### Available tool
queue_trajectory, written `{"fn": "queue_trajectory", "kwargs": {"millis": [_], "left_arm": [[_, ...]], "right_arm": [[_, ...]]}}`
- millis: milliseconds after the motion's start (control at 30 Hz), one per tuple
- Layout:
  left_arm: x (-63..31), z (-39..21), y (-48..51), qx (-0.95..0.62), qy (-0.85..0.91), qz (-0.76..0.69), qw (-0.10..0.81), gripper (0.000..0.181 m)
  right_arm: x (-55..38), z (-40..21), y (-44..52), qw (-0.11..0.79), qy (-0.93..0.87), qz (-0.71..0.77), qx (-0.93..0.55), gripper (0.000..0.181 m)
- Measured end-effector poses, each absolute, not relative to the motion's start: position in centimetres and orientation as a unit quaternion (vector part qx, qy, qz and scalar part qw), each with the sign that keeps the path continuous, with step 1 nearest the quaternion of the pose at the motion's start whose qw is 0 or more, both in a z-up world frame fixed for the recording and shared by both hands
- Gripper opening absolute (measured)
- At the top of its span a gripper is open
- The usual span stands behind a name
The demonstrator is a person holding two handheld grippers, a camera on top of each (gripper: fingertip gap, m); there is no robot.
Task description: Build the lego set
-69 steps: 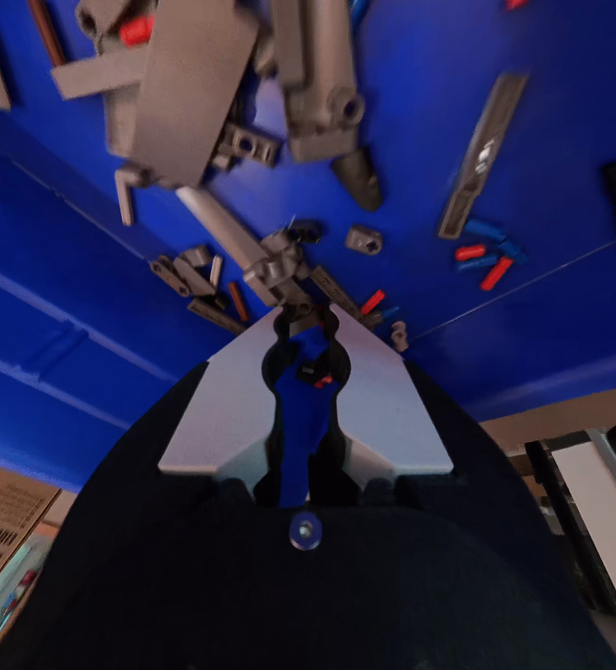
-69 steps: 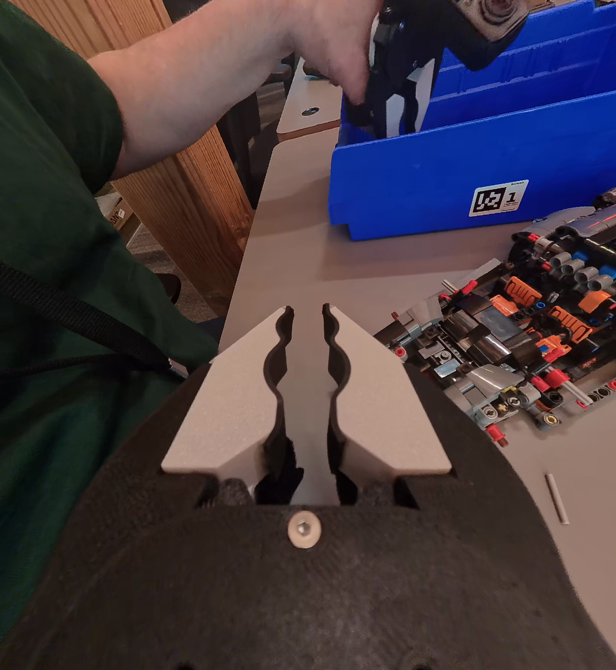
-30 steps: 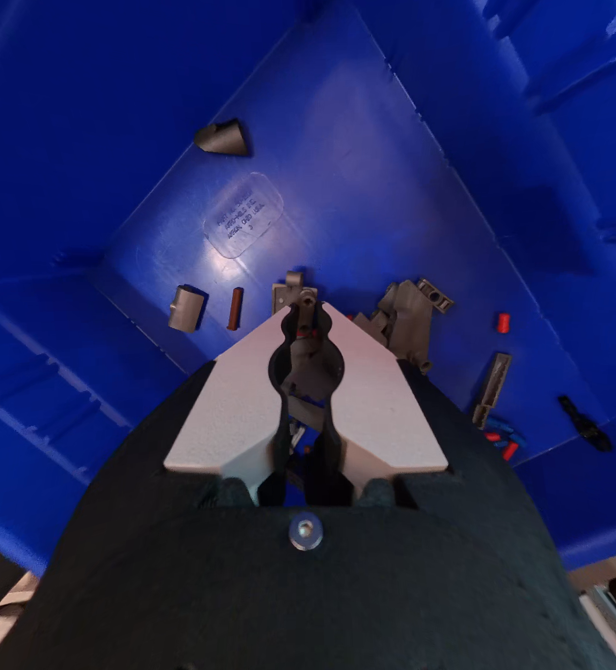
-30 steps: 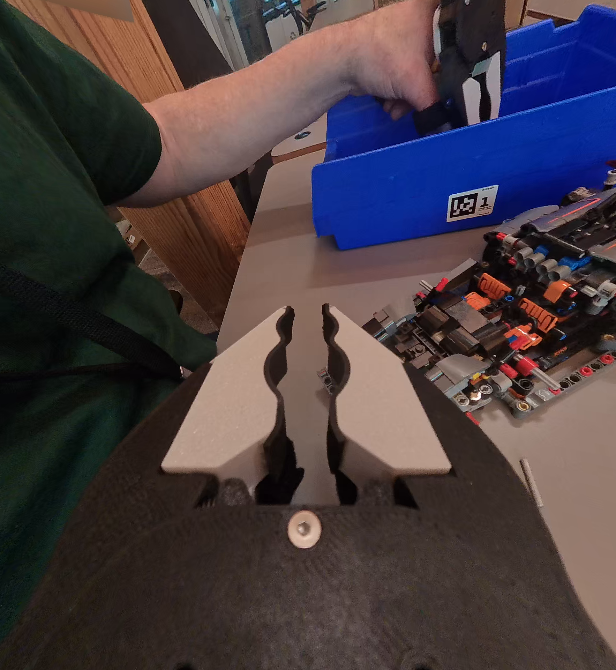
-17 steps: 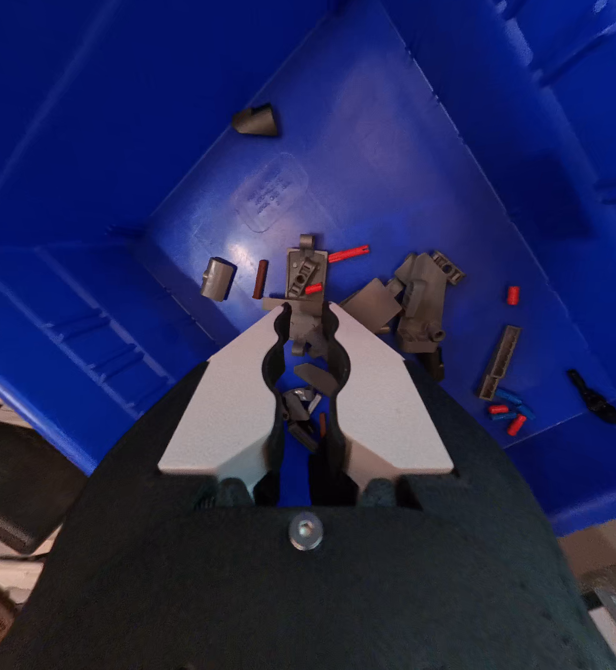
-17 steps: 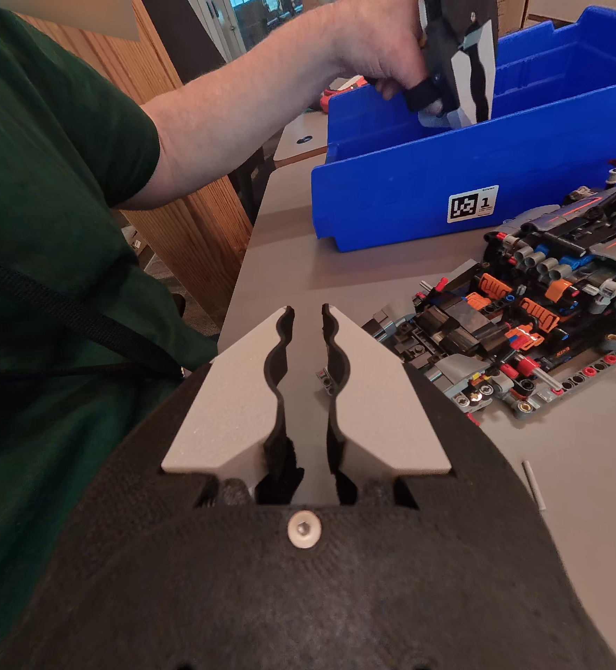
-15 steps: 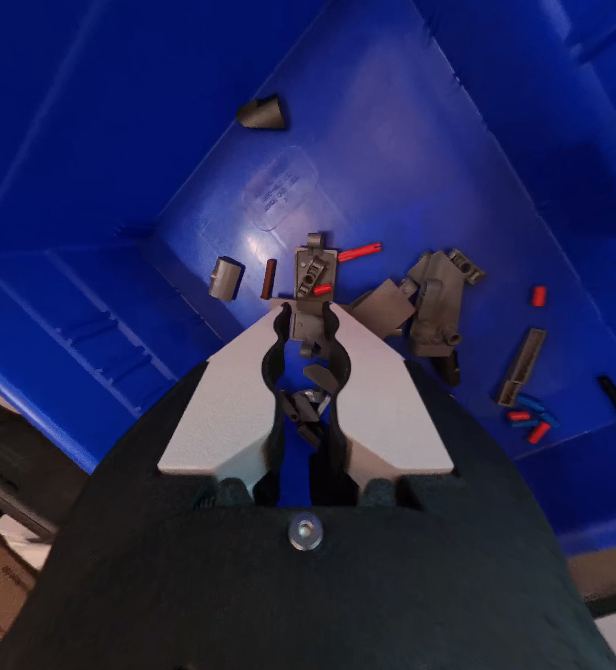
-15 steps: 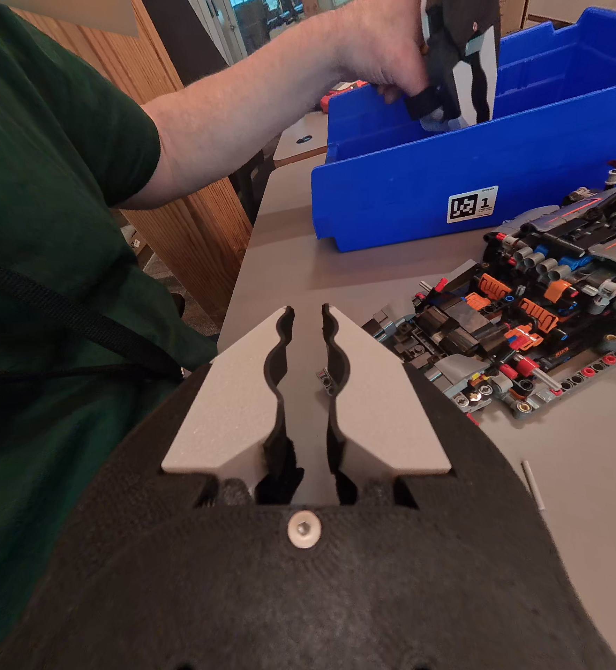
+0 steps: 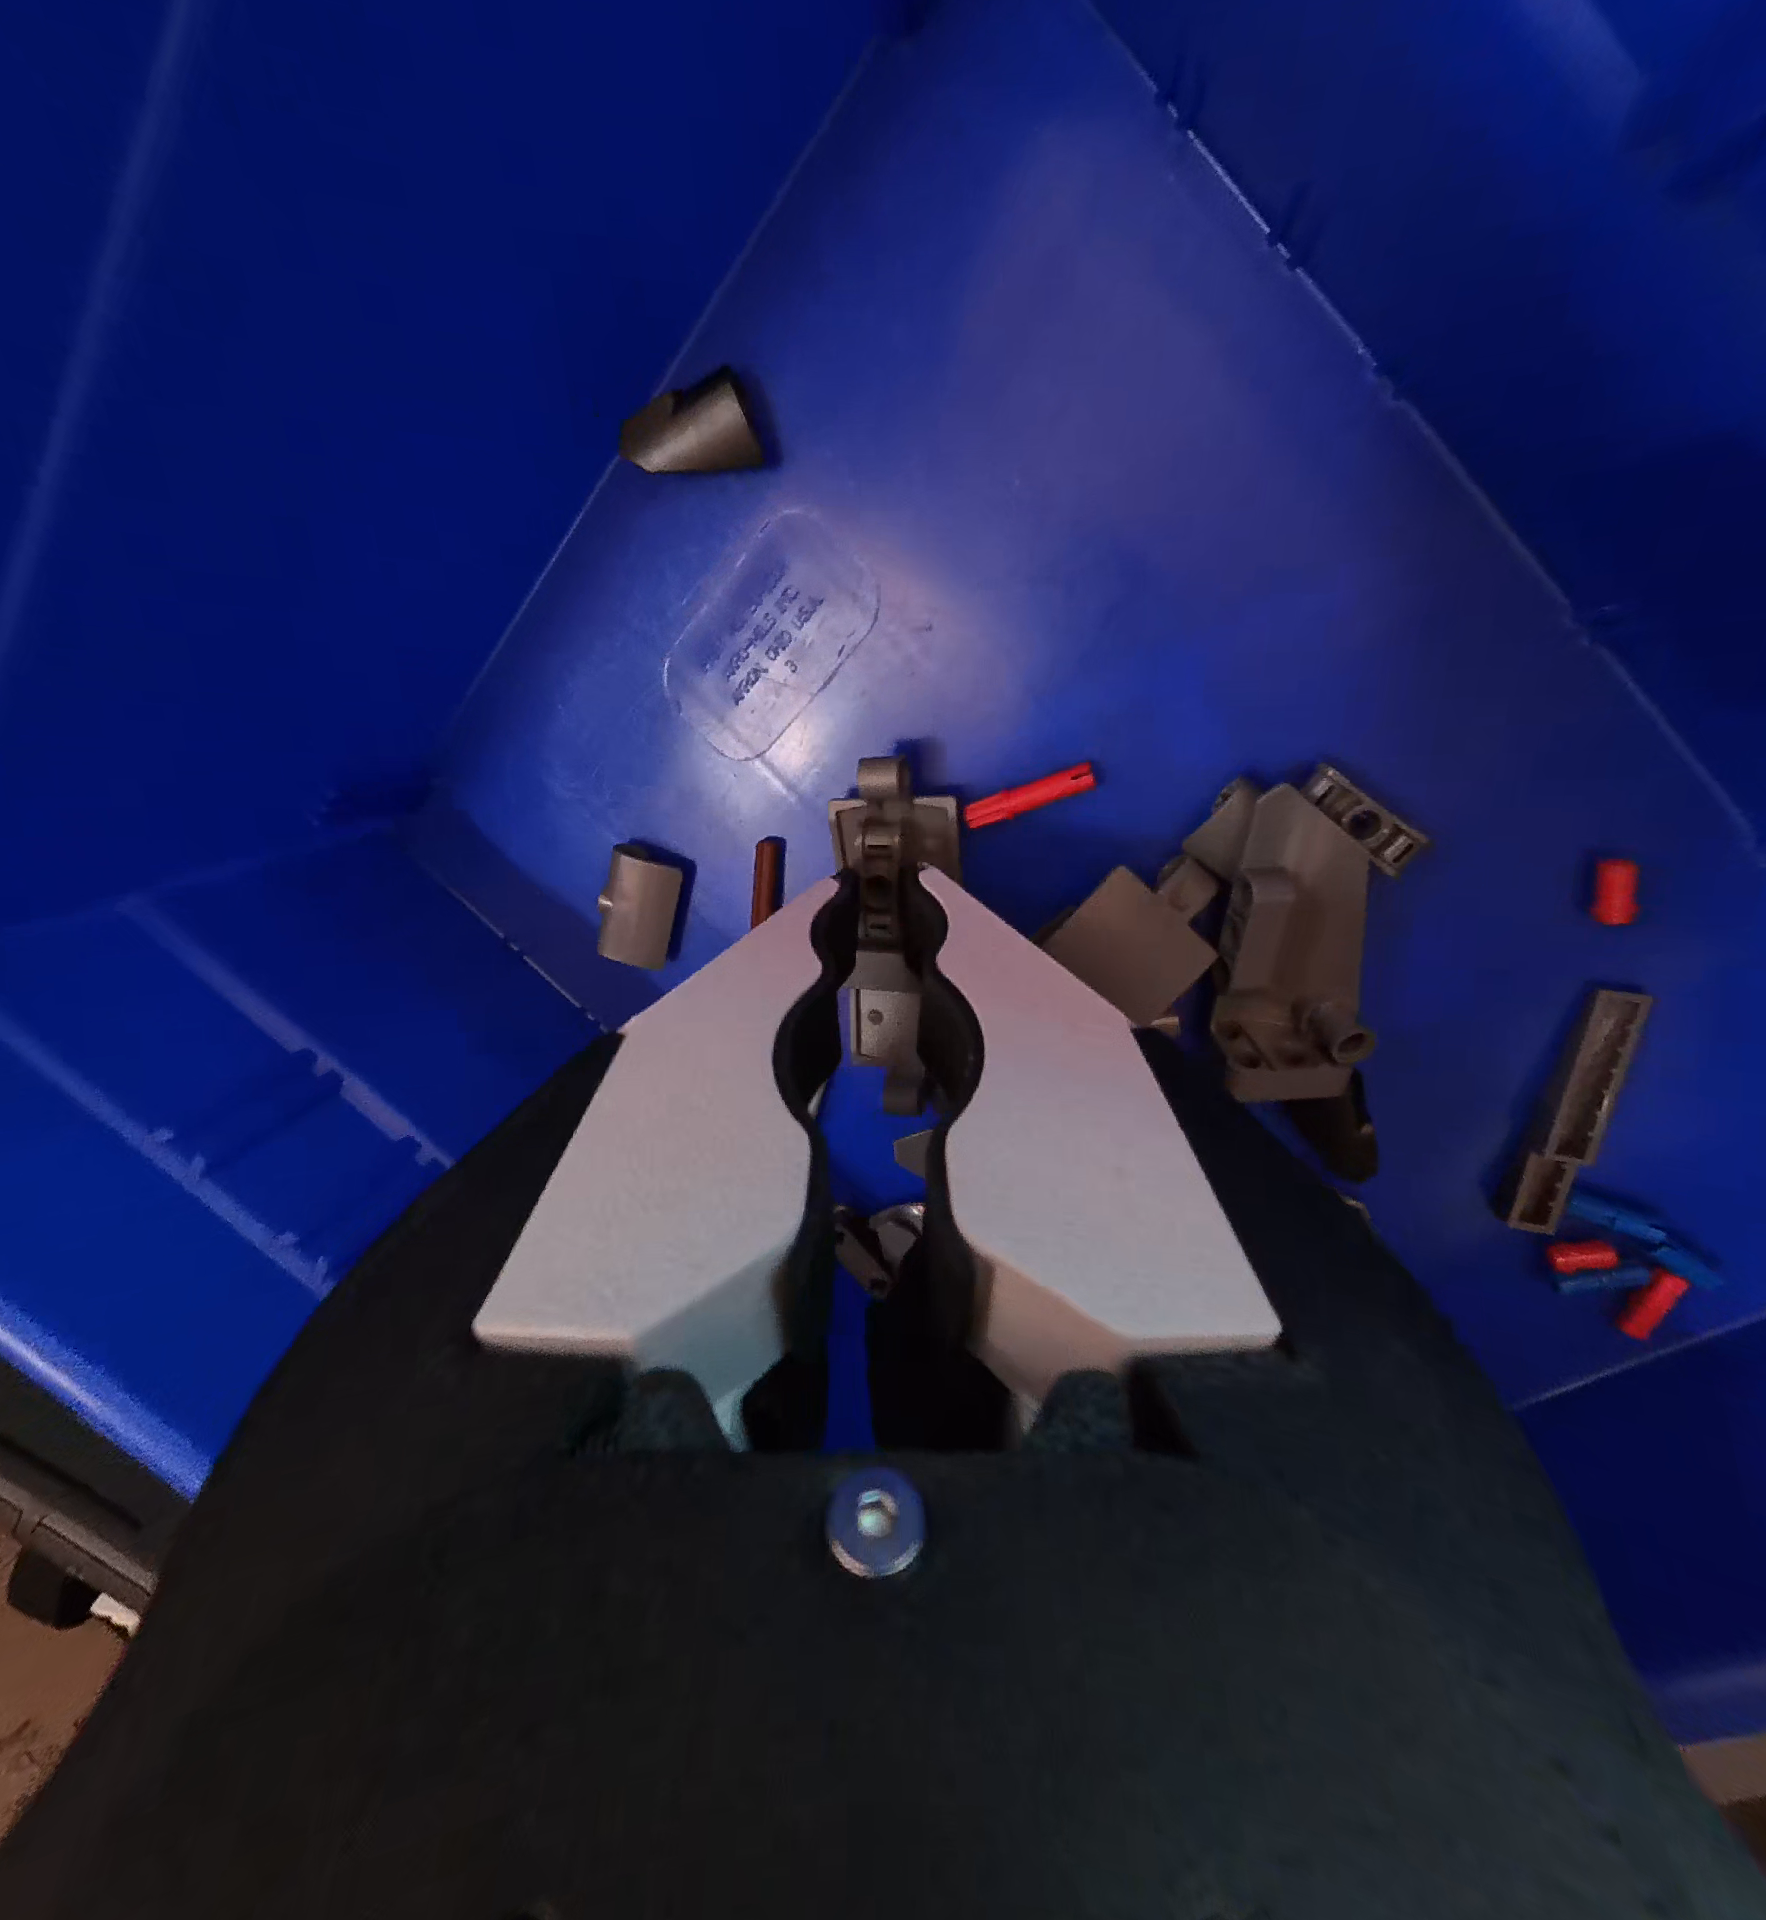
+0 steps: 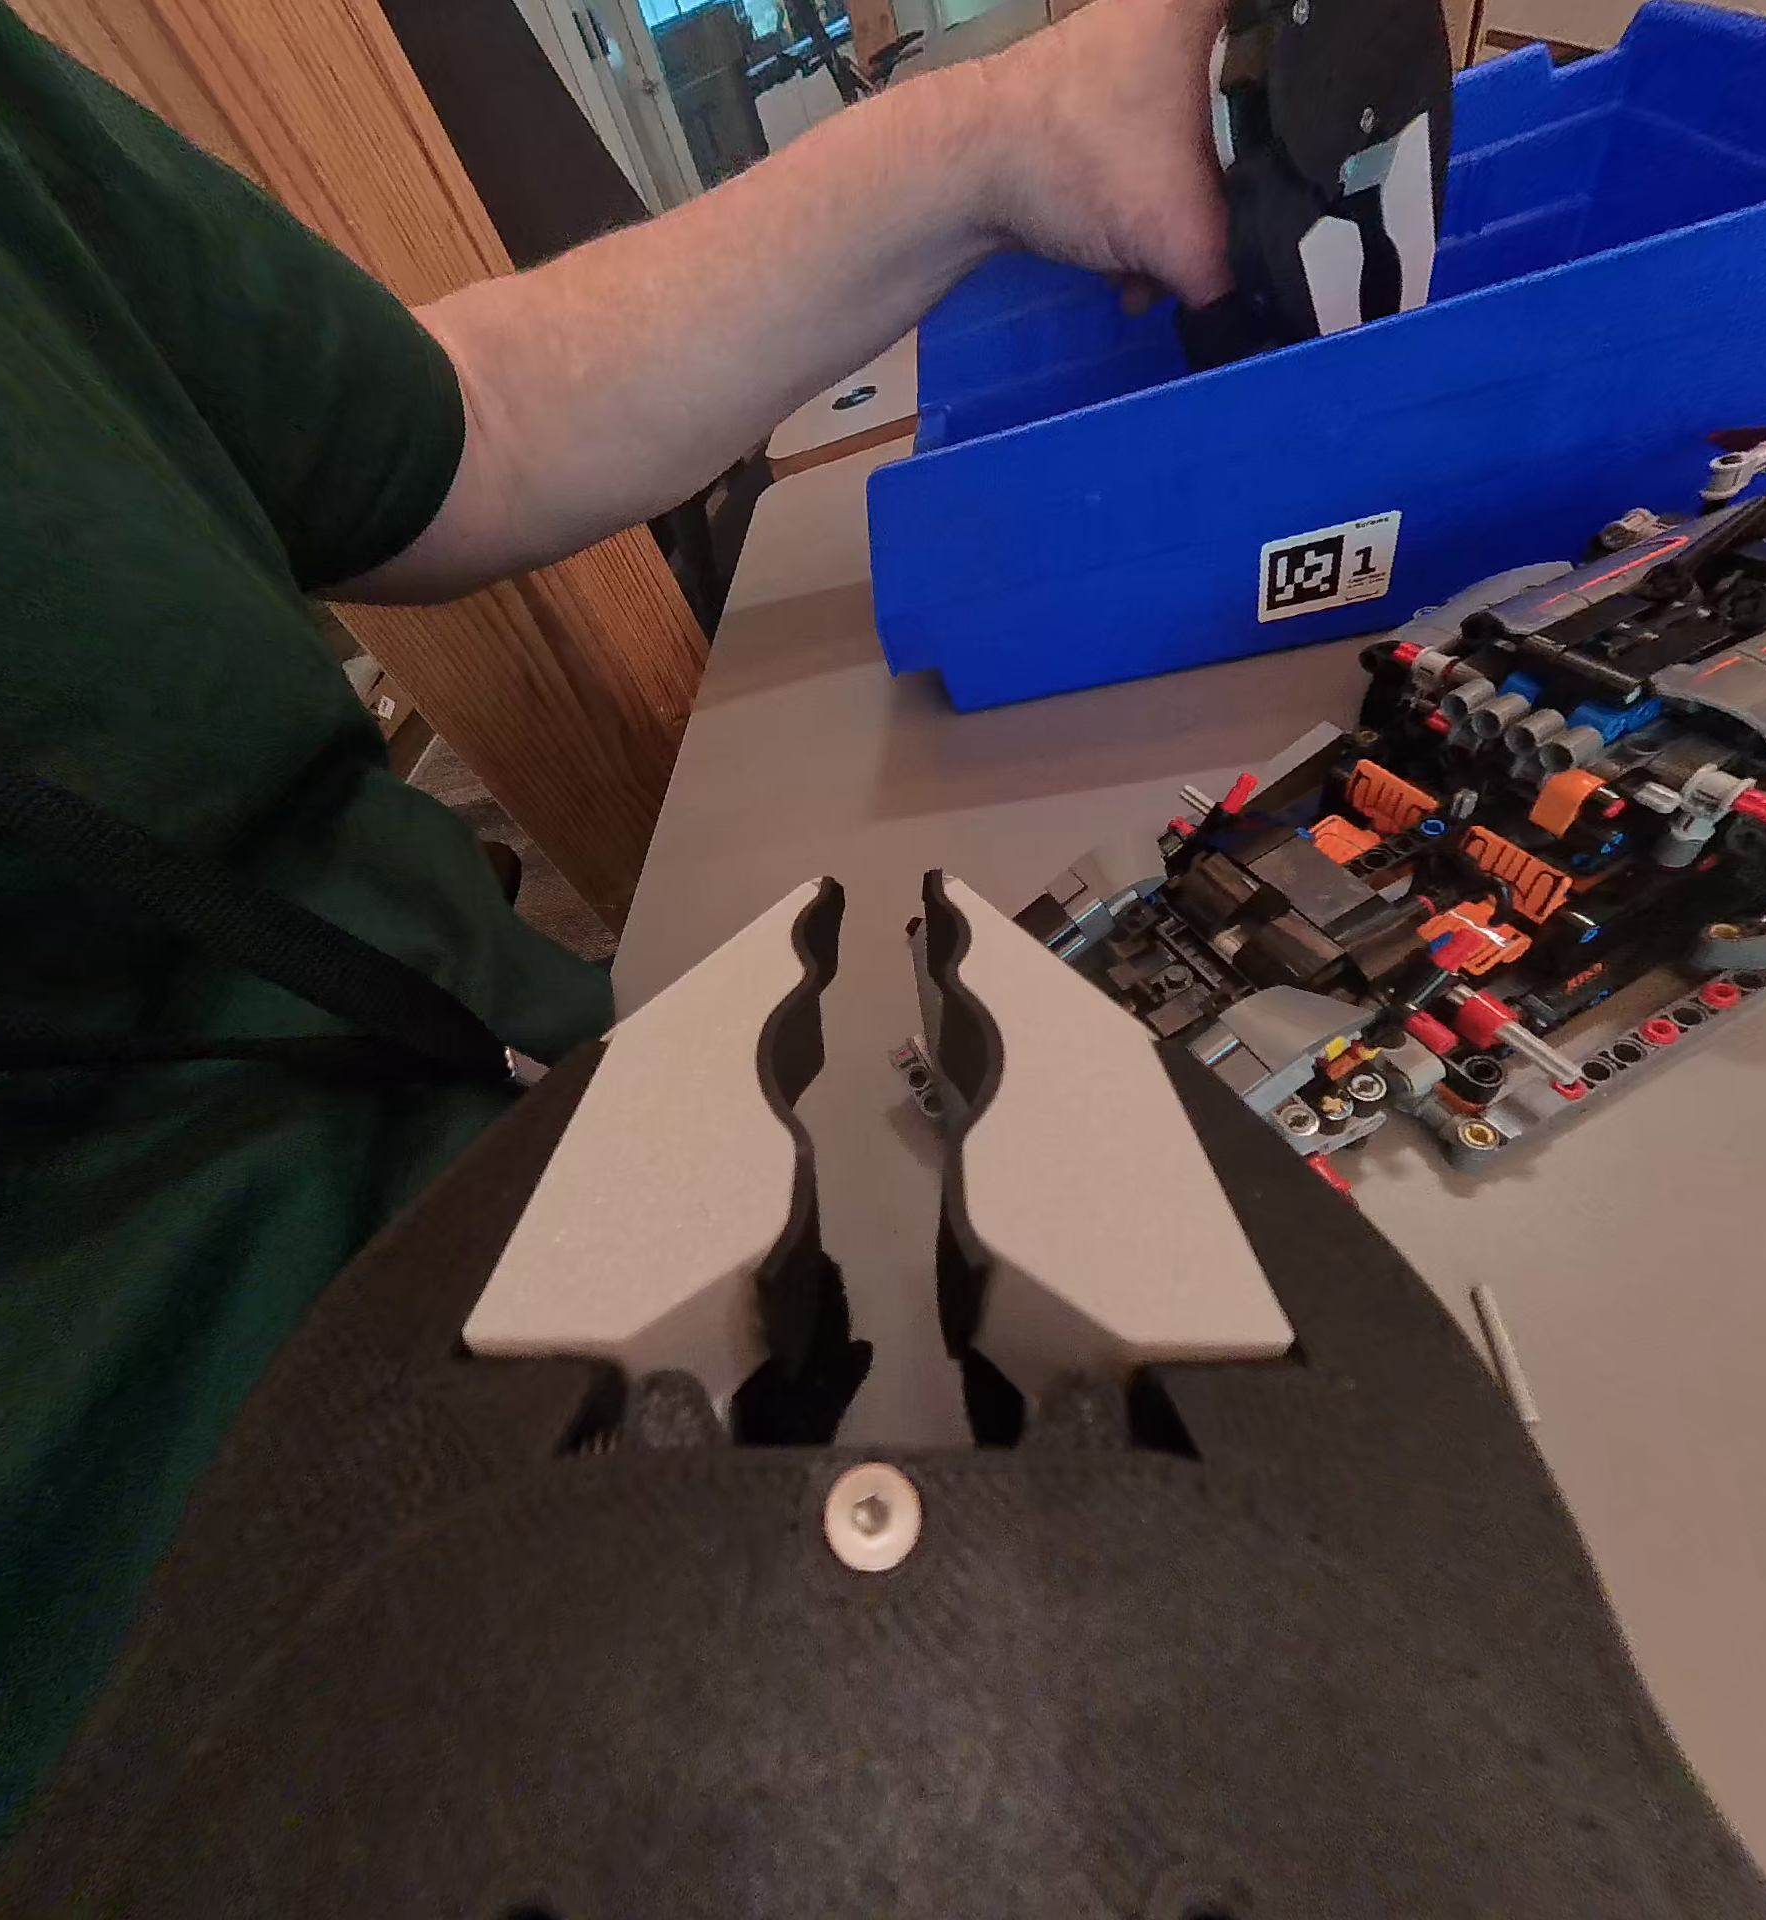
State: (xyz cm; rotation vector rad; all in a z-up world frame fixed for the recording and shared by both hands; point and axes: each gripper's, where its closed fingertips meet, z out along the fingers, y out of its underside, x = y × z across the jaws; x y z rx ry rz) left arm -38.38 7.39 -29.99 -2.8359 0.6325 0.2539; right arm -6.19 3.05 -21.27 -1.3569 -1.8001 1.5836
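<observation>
Compared with half a second ago, the left gripper [image 9: 880, 883] sits closer over the grey lego piece [image 9: 884, 935] in the blue bin [image 9: 235, 520]; that piece now lies between its fingers, which are only a narrow gap apart. Whether the fingers actually clamp the piece I cannot tell.

Around it on the bin floor lie a red axle pin [image 9: 1030, 795], a brown pin [image 9: 767, 881], a small grey cylinder piece [image 9: 640, 902], a grey cone piece [image 9: 697, 424], a larger grey assembly [image 9: 1284, 935], a long grey beam [image 9: 1585, 1101] and a cluster of blue and red pins [image 9: 1627, 1262].

From the right wrist view, the right gripper [image 10: 881, 899] hangs above the grey table [image 10: 1637, 1299], its fingers slightly apart and holding nothing. Just beside it on the table stands the partly built lego model [image 10: 1481, 894], in front of the bin [image 10: 1118, 540]. The person's left hand [image 10: 1107, 177] holds the left gripper [image 10: 1326, 187] down inside the bin.
</observation>
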Motion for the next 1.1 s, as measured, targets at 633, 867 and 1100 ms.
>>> {"fn": "queue_trajectory", "kwargs": {"millis": [633, 867, 1100], "left_arm": [[-32.5, -19.1, 6.7, -0.926, 0.208, 0.103, 0.297, 0.005], [-22.3, -17.2, 1.7, -0.907, 0.286, 0.069, 0.301, 0.005], [-17.3, -23.3, -3.1, -0.929, 0.297, 0.044, 0.218, 0.005]], "right_arm": [[-5.1, -20.1, 2.6, 0.213, -0.640, 0.566, -0.473, 0.015], [-4.2, -19.4, 2.0, 0.223, -0.639, 0.570, -0.466, 0.014], [-3.8, -20.0, 1.1, 0.211, -0.648, 0.566, -0.465, 0.014]]}}
